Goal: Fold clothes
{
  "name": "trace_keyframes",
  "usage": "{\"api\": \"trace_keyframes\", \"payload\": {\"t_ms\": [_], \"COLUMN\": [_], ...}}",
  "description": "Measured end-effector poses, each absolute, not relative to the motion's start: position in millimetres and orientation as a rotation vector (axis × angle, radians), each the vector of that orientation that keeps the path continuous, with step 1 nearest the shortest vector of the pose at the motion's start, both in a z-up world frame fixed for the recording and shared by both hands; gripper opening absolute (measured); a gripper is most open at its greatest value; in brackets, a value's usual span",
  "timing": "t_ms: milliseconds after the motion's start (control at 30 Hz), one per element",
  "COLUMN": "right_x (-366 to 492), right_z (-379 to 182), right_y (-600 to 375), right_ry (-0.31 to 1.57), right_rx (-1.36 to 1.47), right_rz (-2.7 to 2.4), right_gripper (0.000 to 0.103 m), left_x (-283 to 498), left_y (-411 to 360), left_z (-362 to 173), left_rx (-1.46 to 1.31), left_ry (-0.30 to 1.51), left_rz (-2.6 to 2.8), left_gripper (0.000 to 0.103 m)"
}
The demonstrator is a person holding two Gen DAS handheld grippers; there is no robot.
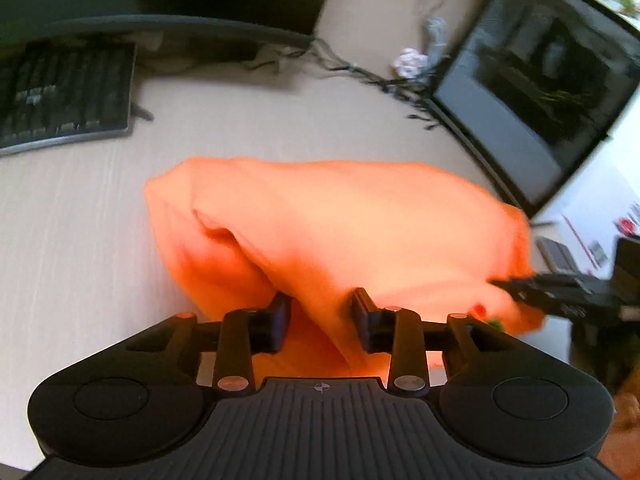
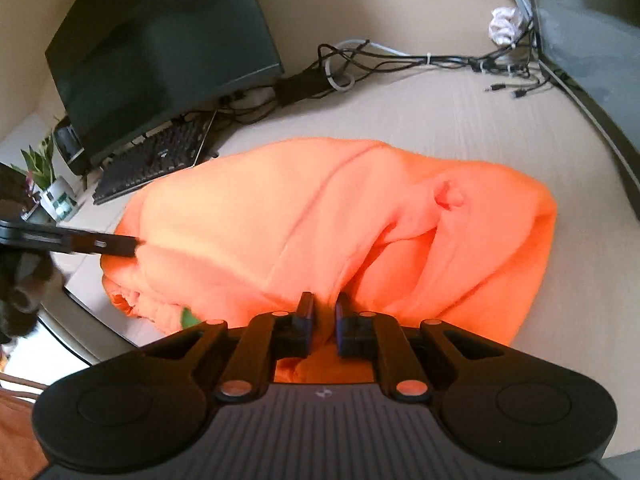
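The left gripper [image 1: 322, 312] points downward at an angle, its jaws drawn close with a fold of orange garment [image 1: 360, 220] pinched between the pads. The right gripper [image 2: 325, 316] is angled downward likewise, its jaws nearly together and clamped on the garment's near edge. Each gripper's fingers enter the other's view from the side.

Office-type desk setup. Pale wood-grain desk [image 2: 460, 120] carried a dark monitor [image 2: 160, 40] up and left of the right claw, black keyboard [image 2: 152, 164] below it, tangled cables [image 2: 400, 58] straight ahead, second dark screen [image 2: 592, 40] far right. Small potted plant [image 2: 44, 176] sat at left edge.
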State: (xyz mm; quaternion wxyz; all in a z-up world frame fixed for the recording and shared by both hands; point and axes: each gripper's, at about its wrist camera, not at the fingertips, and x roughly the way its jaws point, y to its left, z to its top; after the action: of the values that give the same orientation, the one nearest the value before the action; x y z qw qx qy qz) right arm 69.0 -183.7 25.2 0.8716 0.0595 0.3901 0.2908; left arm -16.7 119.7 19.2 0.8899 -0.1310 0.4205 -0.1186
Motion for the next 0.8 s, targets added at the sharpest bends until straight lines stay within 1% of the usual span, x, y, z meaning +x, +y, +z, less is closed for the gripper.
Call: {"api": "trace_keyframes", "payload": {"t_ms": [33, 67, 100, 133, 200, 267, 300, 333, 400, 467, 533, 567, 633, 700, 767, 800], "right_x": [68.9, 68.2, 66.3, 64.9, 61.6, 58.0, 58.1, 59.6, 67.7, 79.5, 90.2, 93.6, 100.9, 118.9, 144.7, 158.1], "right_z": [28.5, 31.8, 35.1, 38.3, 50.4, 76.6, 90.3, 101.9, 109.5, 95.2, 60.6, 42.9, 22.7, 22.0, 23.4, 22.4], "right_y": [-182.8, -182.7, -184.5, -185.2, -186.3, -190.7, -192.0, -191.4, -182.1, -164.3, -144.8, -140.0, -141.1, -141.5, -138.5, -139.8], "right_ry": [0.812, 0.809, 0.808, 0.806, 0.776, 0.684, 0.625, 0.57, 0.523, 0.561, 0.677, 0.718, 0.711, 0.688, 0.712, 0.749], "right_rx": [0.107, 0.087, 0.06, 0.033, -0.01, -0.001, 0.018, 0.038, 0.051, 0.013, -0.12, -0.198, -0.291, -0.354, -0.376, -0.357], "right_rz": [0.609, 0.61, 0.61, 0.608, 0.598, 0.6, 0.608, 0.616, 0.64, 0.658, 0.65, 0.627, 0.61, 0.572, 0.516, 0.503], "right_gripper": [0.012, 0.013, 0.017, 0.022, 0.028, 0.045, 0.066, 0.08, 0.083, 0.085, 0.085, 0.085, 0.086, 0.087, 0.087, 0.091], "left_x": [-22.0, -25.1, -28.2, -28.8, -27.6, -15.1, -6.7, 2.8, 21.7, 31.8, 32.0, 31.9, 33.7, 44.3, 56.0, 62.7], "left_y": [120.9, 121.6, 122.3, 122.2, 120.0, 113.3, 107.2, 102.2, 92.4, 86.0, 82.7, 81.1, 76.9, 66.7, 57.0, 50.5], "left_z": [30.3, 43.3, 56.5, 68.0, 86.2, 89.3, 85.5, 73.2, 47.4, 18.0, 7.8, 3.0, -2.3, -4.3, -7.9, -10.1], "left_rx": [-0.248, -0.229, -0.211, -0.205, -0.205, -0.228, -0.244, -0.26, -0.291, -0.309, -0.354, -0.378, -0.418, -0.444, -0.456, -0.446], "left_ry": [0.849, 0.808, 0.766, 0.719, 0.638, 0.607, 0.618, 0.662, 0.754, 0.858, 0.88, 0.889, 0.903, 0.899, 0.885, 0.875], "left_rz": [-0.271, -0.297, -0.323, -0.342, -0.37, -0.377, -0.382, -0.384, -0.388, -0.367, -0.365, -0.365, -0.377, -0.384, -0.384, -0.385], "left_gripper": [0.04, 0.047, 0.057, 0.061, 0.074, 0.079, 0.08, 0.08, 0.08, 0.082, 0.089, 0.095, 0.095, 0.096, 0.097, 0.097]}}
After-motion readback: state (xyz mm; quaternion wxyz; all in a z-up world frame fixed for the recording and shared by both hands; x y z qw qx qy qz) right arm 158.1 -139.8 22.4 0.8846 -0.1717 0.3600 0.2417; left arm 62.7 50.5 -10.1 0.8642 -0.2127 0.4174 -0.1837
